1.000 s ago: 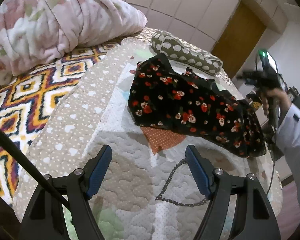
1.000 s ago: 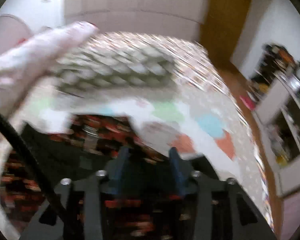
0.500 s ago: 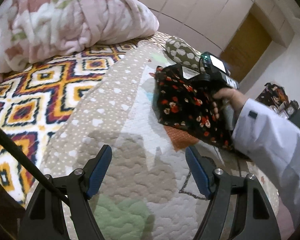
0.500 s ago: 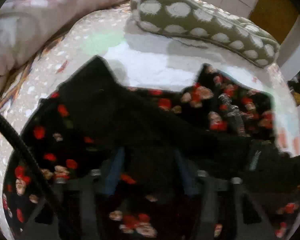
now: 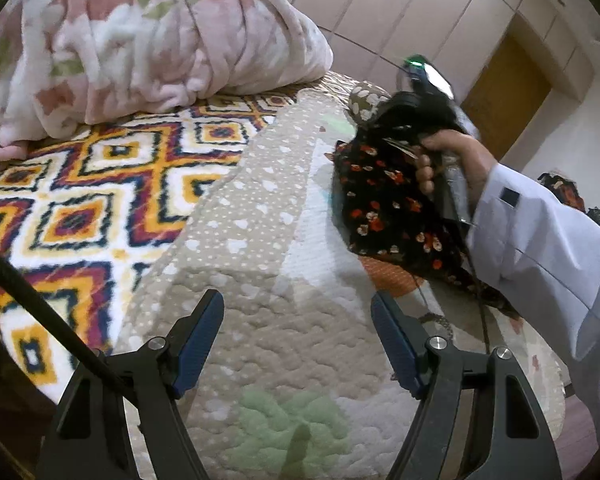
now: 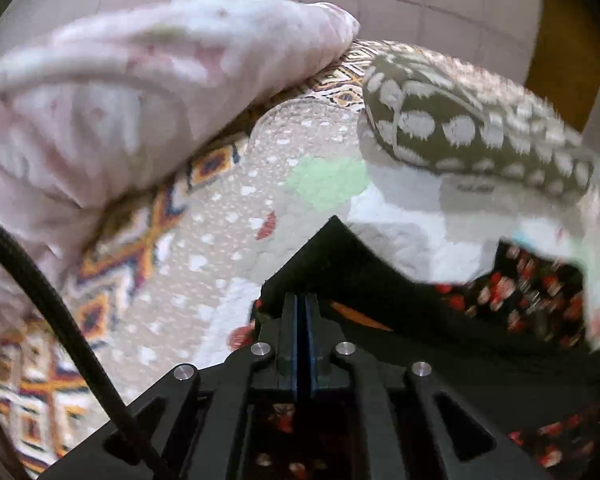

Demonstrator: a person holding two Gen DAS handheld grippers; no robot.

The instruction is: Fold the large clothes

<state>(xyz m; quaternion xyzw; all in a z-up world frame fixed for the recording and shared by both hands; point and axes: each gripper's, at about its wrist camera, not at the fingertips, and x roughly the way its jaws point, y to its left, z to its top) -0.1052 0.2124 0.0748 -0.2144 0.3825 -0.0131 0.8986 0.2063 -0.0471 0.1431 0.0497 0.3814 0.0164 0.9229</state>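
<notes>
A black garment with red and white flowers lies on the quilted bedspread. My right gripper is shut on a black corner of the floral garment and lifts it into a peak. In the left wrist view the right gripper's body, held in a hand, sits at the garment's far left end. My left gripper is open and empty, hovering above the quilt, short of the garment.
A pink floral blanket is heaped at the back left on a diamond-pattern rug-like cover. An olive spotted pillow lies beyond the garment. Cupboards and a wooden door stand behind the bed.
My right gripper came down onto the garment's corner, closed on it and raised it. The left gripper stayed open and swung slightly left.
</notes>
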